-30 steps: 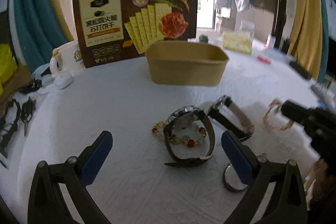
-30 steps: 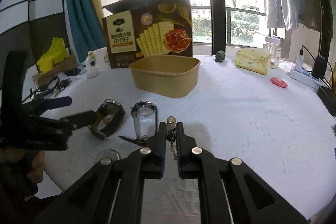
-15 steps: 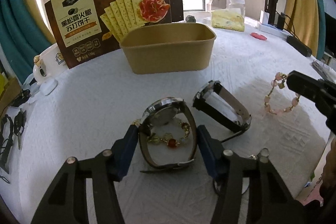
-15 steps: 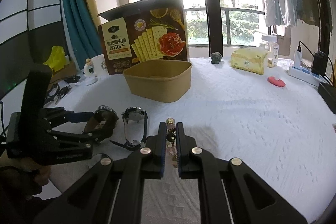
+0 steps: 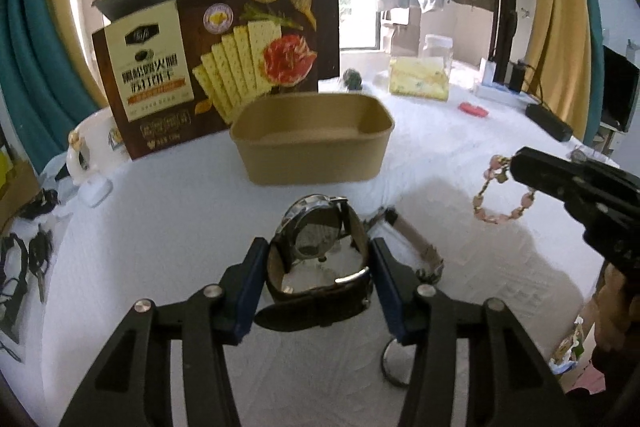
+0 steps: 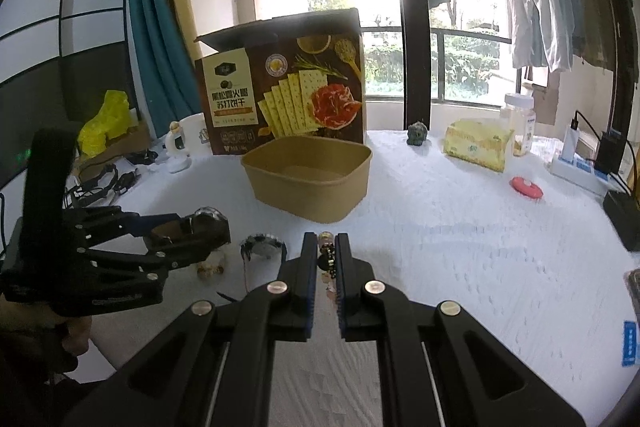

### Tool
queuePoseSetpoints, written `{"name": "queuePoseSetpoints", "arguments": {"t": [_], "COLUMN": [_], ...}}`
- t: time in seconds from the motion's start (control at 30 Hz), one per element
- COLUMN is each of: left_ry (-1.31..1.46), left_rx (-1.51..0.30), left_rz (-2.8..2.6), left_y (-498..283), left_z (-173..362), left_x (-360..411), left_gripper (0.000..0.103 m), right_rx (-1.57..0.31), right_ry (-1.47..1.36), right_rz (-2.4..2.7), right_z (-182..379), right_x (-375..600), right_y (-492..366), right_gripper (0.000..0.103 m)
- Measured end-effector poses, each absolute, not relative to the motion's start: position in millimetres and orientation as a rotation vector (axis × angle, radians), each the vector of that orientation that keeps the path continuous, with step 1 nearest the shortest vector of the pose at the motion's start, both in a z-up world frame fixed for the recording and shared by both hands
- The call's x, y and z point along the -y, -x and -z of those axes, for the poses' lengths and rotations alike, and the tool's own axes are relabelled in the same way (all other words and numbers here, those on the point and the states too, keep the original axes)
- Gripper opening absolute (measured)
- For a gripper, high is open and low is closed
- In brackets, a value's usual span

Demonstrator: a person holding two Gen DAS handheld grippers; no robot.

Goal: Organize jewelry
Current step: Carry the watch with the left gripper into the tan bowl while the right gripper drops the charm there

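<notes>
A white textured cloth covers the table (image 5: 160,227), with a bright window and hanging clothes beyond. In the left wrist view, a tan tub (image 5: 314,147) stands at the far middle, and as far as its inside shows, it holds nothing. Behind it leans a brown cracker box (image 5: 208,67) printed with Chinese characters too blurred to read; a small logo at its top cannot be made out either. The left gripper (image 5: 318,269) is closed on a dark-strapped watch (image 5: 318,259), its blue pads pressing the strap from both sides. Whether the watch is off the cloth cannot be told. A second watch (image 5: 412,239) lies just right of it, and a ring-like item (image 5: 394,363) lies nearer. To the right, the right gripper (image 5: 514,163) dangles a pink bracelet (image 5: 500,195) above the cloth.

In the right wrist view, the right gripper (image 6: 326,259) is nearly closed, pinching the bracelet (image 6: 326,255) between its pads. The tub (image 6: 310,177) sits just beyond, its visible part bare. On the left, the left gripper (image 6: 192,231) holds its watch (image 6: 208,223) while the second watch (image 6: 264,247) rests on the table (image 6: 460,227); some beads (image 6: 210,269) lie beside it.

The task looks early: two pieces are gripped, none appears boxed, and several remain.
</notes>
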State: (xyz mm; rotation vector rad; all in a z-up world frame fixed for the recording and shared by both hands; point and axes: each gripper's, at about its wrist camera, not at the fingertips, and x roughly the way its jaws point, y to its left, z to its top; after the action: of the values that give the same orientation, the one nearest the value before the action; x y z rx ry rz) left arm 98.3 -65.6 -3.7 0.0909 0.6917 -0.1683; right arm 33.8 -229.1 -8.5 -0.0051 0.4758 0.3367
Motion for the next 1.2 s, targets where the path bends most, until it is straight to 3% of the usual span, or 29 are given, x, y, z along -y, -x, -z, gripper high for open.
{"name": "queuePoseSetpoints", "arguments": {"t": [0.63, 1.2], "left_ry": [-0.052, -0.018], "left_rx": [-0.596, -0.612], "left_rz": [0.196, 0.238], "left_y": [-128.8, -201.3], "left_z": [-47.8, -41.8], "left_x": [41.8, 23.4], "left_gripper": [0.052, 0.052], "right_rx": [-0.429, -0.446], "right_ry": [0.046, 0.057], "right_rz": [-0.348, -0.367], "right_z": [-49.7, -63.0], "right_x": [207.2, 188.8], "right_y": [-77.9, -162.1], "right_gripper": [0.008, 0.008]}}
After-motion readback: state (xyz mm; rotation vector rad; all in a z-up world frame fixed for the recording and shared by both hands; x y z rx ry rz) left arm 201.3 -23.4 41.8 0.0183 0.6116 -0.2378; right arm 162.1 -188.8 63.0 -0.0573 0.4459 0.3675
